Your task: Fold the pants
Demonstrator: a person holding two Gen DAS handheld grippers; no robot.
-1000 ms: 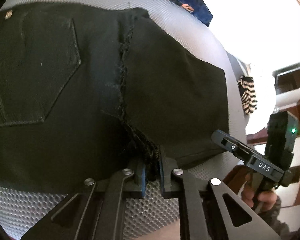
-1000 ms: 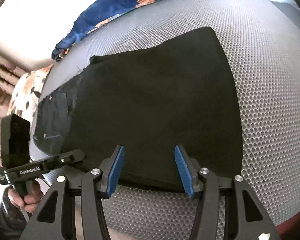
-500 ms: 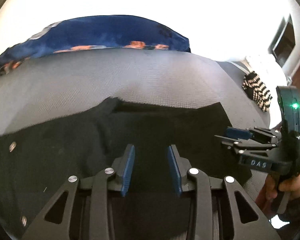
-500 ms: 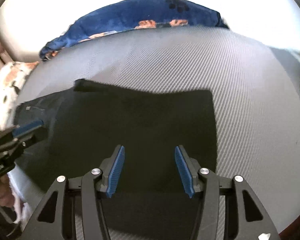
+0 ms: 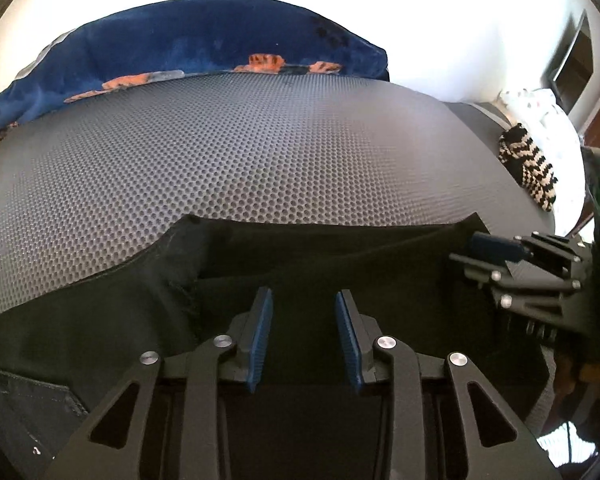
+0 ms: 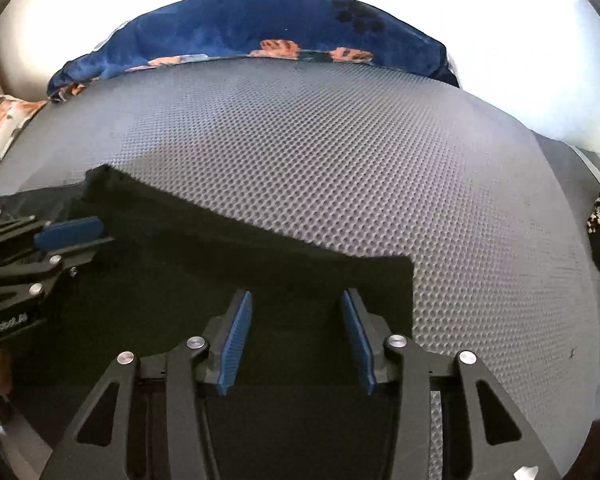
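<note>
The black pants (image 5: 340,256) lie folded flat on a grey honeycomb mat (image 5: 260,152). My left gripper (image 5: 304,336) is open and empty, low over the folded cloth near its middle. My right gripper (image 6: 296,340) is open and empty too, over the right part of the pants (image 6: 220,264) near their right edge. In the left wrist view the right gripper (image 5: 500,252) shows at the right edge. In the right wrist view the left gripper (image 6: 68,236) shows at the left, over the waist end.
A blue blanket with orange prints (image 5: 204,56) lies along the mat's (image 6: 340,152) far edge and also shows in the right wrist view (image 6: 260,24). A black-and-white striped cloth (image 5: 528,168) sits at the right, off the mat. A floral cloth (image 6: 0,124) lies at the left.
My left gripper let go of the frayed pants edge and opened. Both grippers tilted up and moved in low over the folded pants. The right gripper stayed open.
</note>
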